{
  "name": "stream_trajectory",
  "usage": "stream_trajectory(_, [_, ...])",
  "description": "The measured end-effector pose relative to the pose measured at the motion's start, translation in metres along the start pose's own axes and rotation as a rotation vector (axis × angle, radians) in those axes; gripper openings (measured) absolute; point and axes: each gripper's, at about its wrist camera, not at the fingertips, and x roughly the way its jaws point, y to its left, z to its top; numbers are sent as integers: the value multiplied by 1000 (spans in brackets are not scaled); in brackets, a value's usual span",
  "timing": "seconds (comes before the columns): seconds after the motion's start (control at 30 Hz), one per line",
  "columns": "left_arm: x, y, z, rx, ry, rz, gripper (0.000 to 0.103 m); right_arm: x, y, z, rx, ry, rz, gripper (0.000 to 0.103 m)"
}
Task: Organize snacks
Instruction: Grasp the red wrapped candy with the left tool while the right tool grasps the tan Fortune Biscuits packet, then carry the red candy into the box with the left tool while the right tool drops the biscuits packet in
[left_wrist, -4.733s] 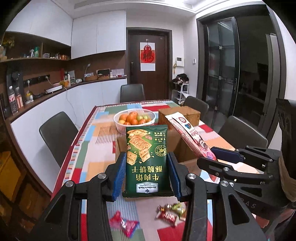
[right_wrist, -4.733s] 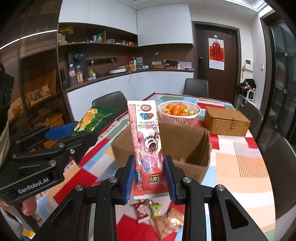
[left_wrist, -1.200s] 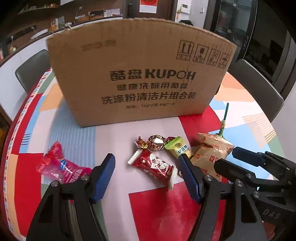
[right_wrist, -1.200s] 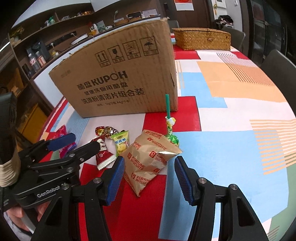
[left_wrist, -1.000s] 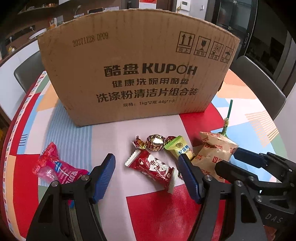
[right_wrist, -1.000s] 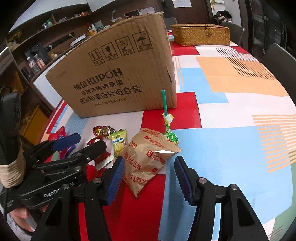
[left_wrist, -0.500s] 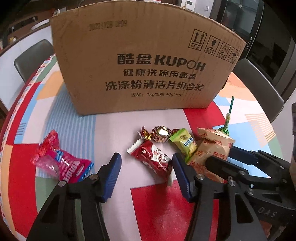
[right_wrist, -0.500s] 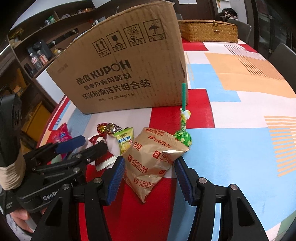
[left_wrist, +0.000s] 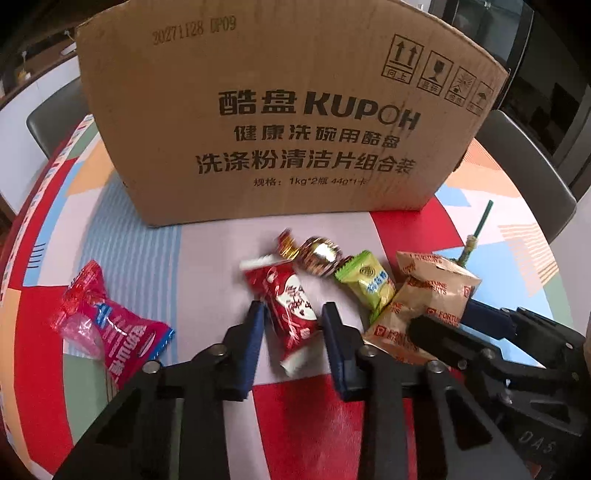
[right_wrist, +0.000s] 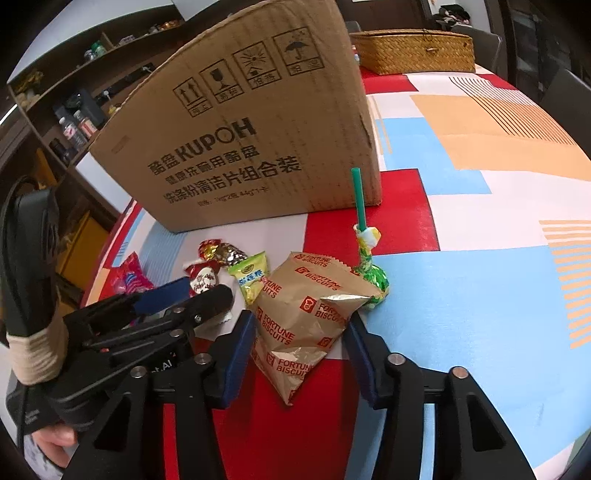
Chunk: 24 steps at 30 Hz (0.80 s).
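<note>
Matt corrugated cardboard box (left_wrist: 280, 122), black print, rough brown face. At 6 o'clock of it a glossy red plastic candy wrapper (left_wrist: 291, 306); shiny gold foil candy (left_wrist: 317, 254) at its 1 o'clock. Fortune biscuits bag (right_wrist: 306, 314): tan, paper-looking, silvery inside. Crinkled green foil on the lollipop (right_wrist: 373, 277), smooth plastic stick. Woven straw basket (right_wrist: 413, 51) at 12 o'clock. Tablecloth (right_wrist: 480, 295) smooth, slightly glossy

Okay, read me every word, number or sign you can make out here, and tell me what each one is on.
"KUPOH": box, after two Chinese characters.
"20271128 DP09": stamp near its top edge.
"1kg*2": small line low on its front; the rest is blurred.
Four handling pictograms: its upper right.
"FORTUNE BISCUITS": repeated on the brown bag.
"DAS": right gripper.
Candy wrappers: Chinese print, too small or blurred to read.
</note>
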Motion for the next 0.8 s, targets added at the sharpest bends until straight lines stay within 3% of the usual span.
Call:
stream_trajectory(0.33, [-25,3,-18,3,-14,-42,26,-9,11,-4,-38,-40,-27,44])
stream_trajectory(0.8, [-95,15,-28,-11,-121,-70,26,-40,20,-8,-76,-85,-29,44])
